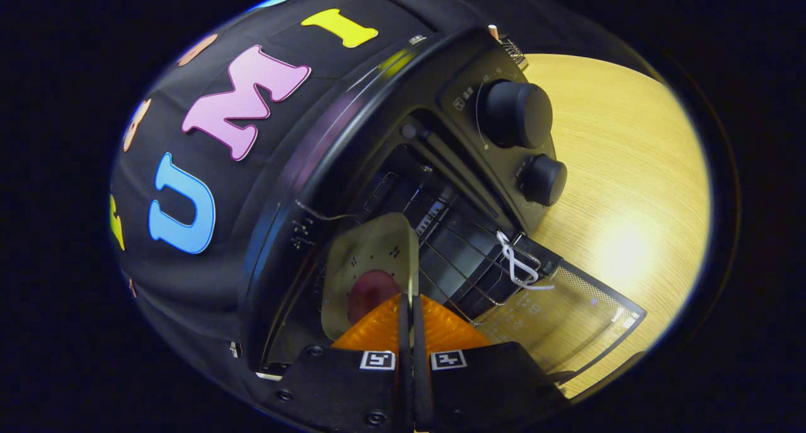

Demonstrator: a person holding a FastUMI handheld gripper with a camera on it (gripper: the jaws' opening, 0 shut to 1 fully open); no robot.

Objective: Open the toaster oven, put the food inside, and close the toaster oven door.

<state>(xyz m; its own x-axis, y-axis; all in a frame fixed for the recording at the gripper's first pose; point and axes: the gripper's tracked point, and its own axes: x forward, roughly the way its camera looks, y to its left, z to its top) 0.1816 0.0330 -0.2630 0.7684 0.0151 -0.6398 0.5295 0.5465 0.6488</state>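
The black toaster oven (pixel 378 124) stands on the table with its glass door (pixel 567 313) folded down flat. Its wire rack (pixel 459 257) shows inside the dark opening. My gripper (pixel 409 307) is shut on the rim of a pale plate (pixel 371 250), which reaches into the oven's mouth just ahead of the fingers, over the near part of the rack. A round dark-red piece of food (pixel 371 294) lies on the plate close to the fingertips. The view is strongly tilted, and the fingers hide the plate's near edge.
Two black knobs (pixel 516 113) (pixel 543 180) sit on the oven's control panel beside the opening. A white cord loop (pixel 517 266) hangs at the door's hinge end. The light wooden table (pixel 630 168) stretches beyond the oven and the door.
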